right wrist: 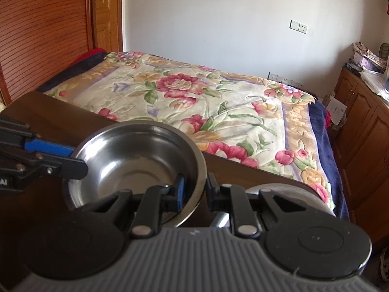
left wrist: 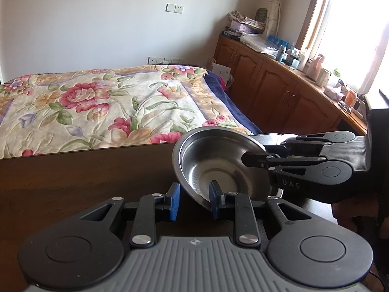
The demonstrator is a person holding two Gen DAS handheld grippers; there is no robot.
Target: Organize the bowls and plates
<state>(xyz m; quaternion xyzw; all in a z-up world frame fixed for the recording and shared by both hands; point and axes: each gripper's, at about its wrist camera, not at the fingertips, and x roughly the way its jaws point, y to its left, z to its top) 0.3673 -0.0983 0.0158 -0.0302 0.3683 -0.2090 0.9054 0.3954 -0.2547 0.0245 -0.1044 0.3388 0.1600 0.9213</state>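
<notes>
Steel bowl (left wrist: 218, 168) hangs tilted just ahead of the left gripper (left wrist: 194, 200), whose spread fingers straddle its near rim, unclenched. From the right, the right gripper (right wrist: 195, 191) pinches the bowl's rim, one pad inside, one outside. Beneath lies the dark table (left wrist: 73, 182), the floral bed (left wrist: 97, 104) beyond.

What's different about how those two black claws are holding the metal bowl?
The left gripper has wider jaws, and its outer pad looks barely on the bowl. The right gripper has jaws that sit close on the rim. They also straddle different parts of the rim, the left from the bowl's left side and the right from its right. Both are the same black build with blue pads, one finger inside the bowl and one outside.
</notes>
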